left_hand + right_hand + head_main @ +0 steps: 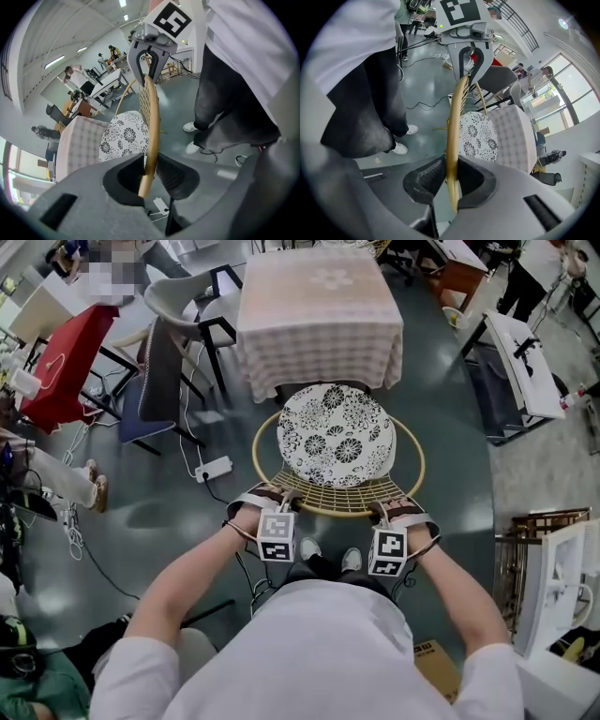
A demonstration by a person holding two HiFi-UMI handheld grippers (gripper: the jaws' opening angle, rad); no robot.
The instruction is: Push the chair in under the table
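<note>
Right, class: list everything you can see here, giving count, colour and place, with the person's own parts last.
round rattan chair: one, golden, centre, just before the table
round floral cushion: one, black and white, on the chair seat
square table with checked cloth: one, pale pink, beyond the chair
power strip: one, white, floor left of the chair
plastic chair: one, grey, upper left
draped cloth: one, red, far left
cardboard box: one, brown, lower right
shoes: two, white, behind the chair
left gripper: one, grey, jaws closed on the chair's back rim
right gripper: one, grey, jaws closed on the same rim
</note>
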